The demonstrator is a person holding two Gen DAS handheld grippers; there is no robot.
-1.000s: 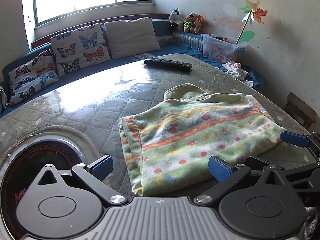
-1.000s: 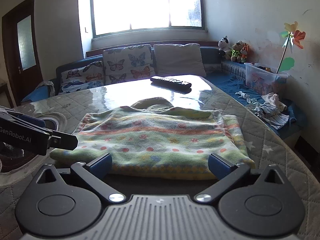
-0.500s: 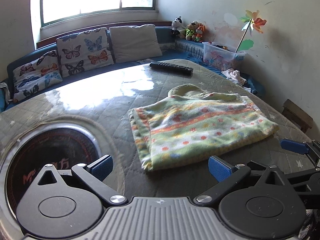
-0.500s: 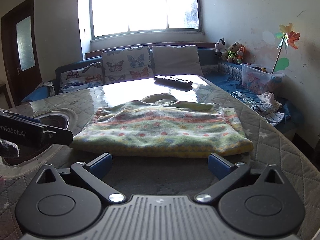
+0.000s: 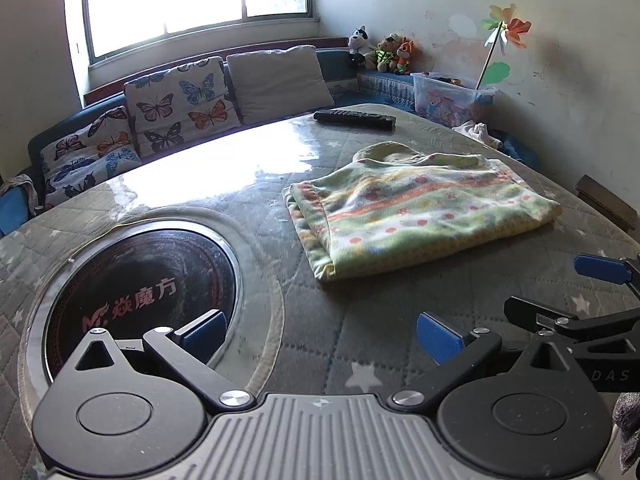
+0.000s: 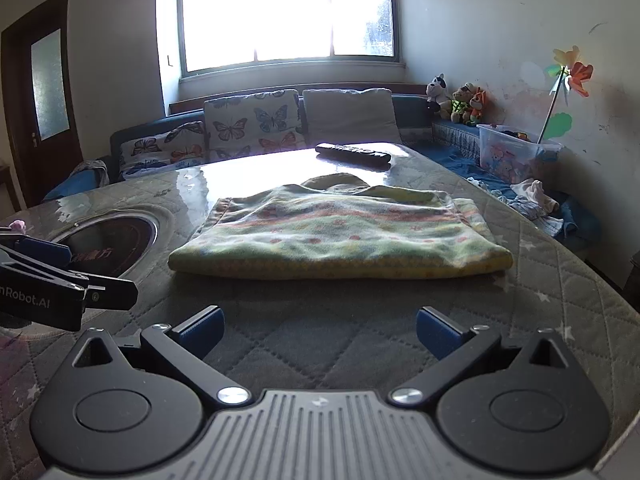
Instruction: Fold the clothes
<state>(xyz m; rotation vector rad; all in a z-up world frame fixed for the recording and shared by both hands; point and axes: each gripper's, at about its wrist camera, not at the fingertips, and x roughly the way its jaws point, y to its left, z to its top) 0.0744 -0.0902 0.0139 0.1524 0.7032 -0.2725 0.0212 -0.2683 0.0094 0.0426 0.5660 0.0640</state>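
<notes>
A small green and yellow garment [image 5: 416, 212] with red dots and an orange stripe lies folded flat on the quilted table [image 5: 328, 328]; the right wrist view shows the garment [image 6: 340, 232] straight ahead. My left gripper [image 5: 320, 336] is open, empty, and well short of the garment's near left corner. My right gripper [image 6: 318, 332] is open too, empty, a little way in front of the folded edge. The right gripper's blue fingertip [image 5: 600, 268] shows at the right of the left wrist view; the left gripper's body [image 6: 60, 288] shows at the left of the right wrist view.
A round black cooktop [image 5: 136, 292] is set into the table at the left. A black remote [image 5: 354, 119] lies at the table's far edge. Behind are a sofa with butterfly cushions [image 5: 176, 108], a plastic toy bin [image 5: 448, 98], loose clothes [image 6: 532, 200] and a dark wooden stool [image 5: 604, 204] by the right wall.
Both grippers have pulled back from the folded garment, which now lies farther away in both views. More of the cooktop shows on the left. The garment has not moved.
</notes>
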